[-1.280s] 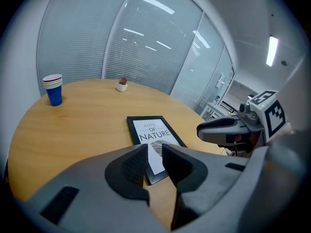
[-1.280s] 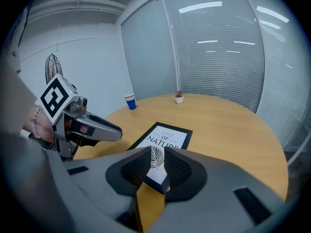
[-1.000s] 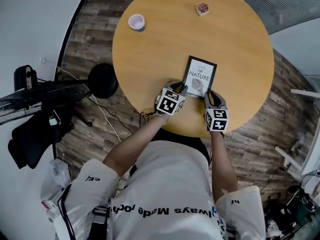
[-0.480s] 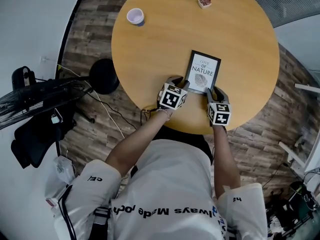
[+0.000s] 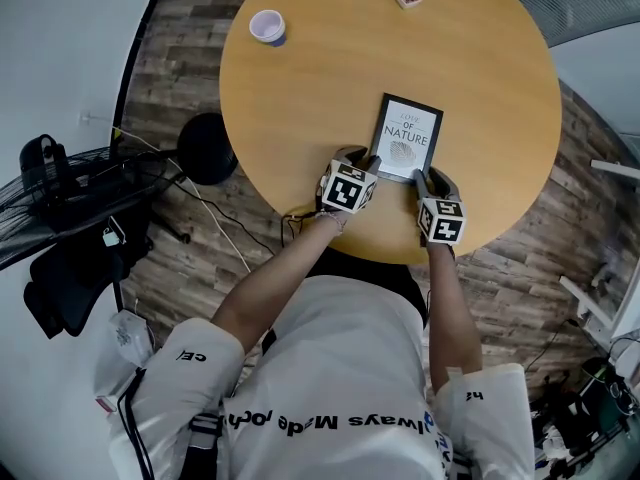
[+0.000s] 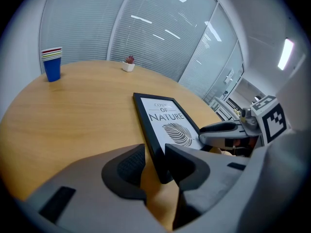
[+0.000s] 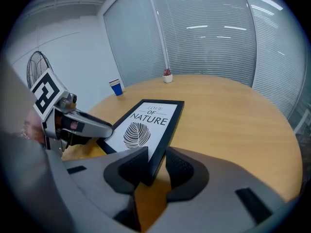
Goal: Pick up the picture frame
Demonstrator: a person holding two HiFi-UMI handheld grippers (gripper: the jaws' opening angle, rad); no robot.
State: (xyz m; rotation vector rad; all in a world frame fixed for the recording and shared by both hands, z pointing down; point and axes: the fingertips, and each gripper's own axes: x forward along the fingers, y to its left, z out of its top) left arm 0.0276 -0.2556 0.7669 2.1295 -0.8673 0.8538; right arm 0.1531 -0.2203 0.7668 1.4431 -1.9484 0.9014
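A: Where was the picture frame [image 5: 405, 138]?
B: Flat on the table [image 5: 300, 98], toward 6 o'clock — the left gripper [image 5: 360, 160], jaws having just been opening, and the right gripper [image 5: 428, 180], jaws released too, straddled its 7 and 5 o'clock corners.
A: Risk?
B: Closing unevenly might've twisted it loose.

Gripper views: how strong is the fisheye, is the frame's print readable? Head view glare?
Left gripper view: strong fisheye, dark corners, blinds bowed, picture frame print sharp. Right gripper view: same bowing, light streaks on the blinds, print readable. Head view: even light, no glare on the table, print small but legible.
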